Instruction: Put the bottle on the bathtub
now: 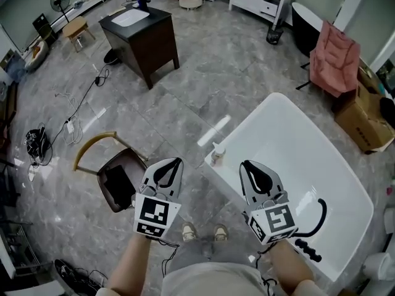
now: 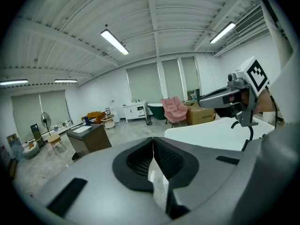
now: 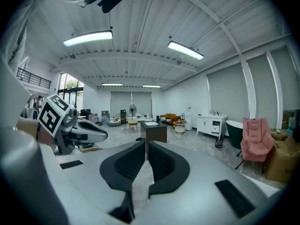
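Note:
A small pale bottle [image 1: 217,154] with a pump top stands upright on the near-left rim of the white bathtub [image 1: 308,159]. Both grippers hang above the floor in front of me, apart from the bottle. My left gripper [image 1: 175,161] is to the bottle's left, and its pads meet at the tip [image 2: 153,139] with nothing between them. My right gripper [image 1: 246,164] is to the bottle's right over the tub's edge. Its jaws [image 3: 146,143] stand together with only a thin slit, and they are empty. The bottle shows in neither gripper view.
A chair [image 1: 117,180] with a dark seat stands left of my feet. A dark vanity cabinet [image 1: 145,36] is farther back. A black faucet [image 1: 315,224] sits on the tub's near end. A pink armchair [image 1: 334,60] and a cardboard box [image 1: 364,125] stand beyond the tub. Cables [image 1: 74,125] lie at the left.

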The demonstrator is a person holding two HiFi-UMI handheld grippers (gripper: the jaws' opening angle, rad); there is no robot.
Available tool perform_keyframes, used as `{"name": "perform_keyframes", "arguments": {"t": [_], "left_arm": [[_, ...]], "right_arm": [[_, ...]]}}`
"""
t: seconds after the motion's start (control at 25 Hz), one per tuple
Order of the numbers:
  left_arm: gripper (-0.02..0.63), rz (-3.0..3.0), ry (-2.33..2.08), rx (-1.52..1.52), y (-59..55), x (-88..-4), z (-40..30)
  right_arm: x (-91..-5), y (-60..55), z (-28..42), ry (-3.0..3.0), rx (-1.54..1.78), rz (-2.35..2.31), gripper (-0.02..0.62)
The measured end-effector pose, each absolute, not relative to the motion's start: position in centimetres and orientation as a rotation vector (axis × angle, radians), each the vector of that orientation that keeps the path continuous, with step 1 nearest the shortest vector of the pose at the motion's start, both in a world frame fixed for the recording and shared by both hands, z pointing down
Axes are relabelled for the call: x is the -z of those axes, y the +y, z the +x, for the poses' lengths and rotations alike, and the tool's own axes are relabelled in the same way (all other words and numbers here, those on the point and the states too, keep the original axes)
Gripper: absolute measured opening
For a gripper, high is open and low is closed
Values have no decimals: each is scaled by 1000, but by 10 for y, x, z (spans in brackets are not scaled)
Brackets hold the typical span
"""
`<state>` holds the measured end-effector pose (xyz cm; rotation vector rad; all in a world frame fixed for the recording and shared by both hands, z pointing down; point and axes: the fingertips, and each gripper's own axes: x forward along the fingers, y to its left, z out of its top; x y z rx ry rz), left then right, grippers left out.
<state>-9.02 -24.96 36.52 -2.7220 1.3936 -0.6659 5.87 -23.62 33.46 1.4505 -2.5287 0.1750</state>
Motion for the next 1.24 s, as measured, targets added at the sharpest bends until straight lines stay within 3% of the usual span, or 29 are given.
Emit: {"name": "perform_keyframes", "arguments": {"t": [0.36, 1.24], "left_arm": [[20, -2666, 1378, 622, -207, -332, -94], [20, -2698, 1291, 607, -145, -319, -103]], "right_arm": [[-293, -188, 50, -2604, -57, 1372, 28], [-297, -136, 15, -2651, -256, 1252, 28]]}}
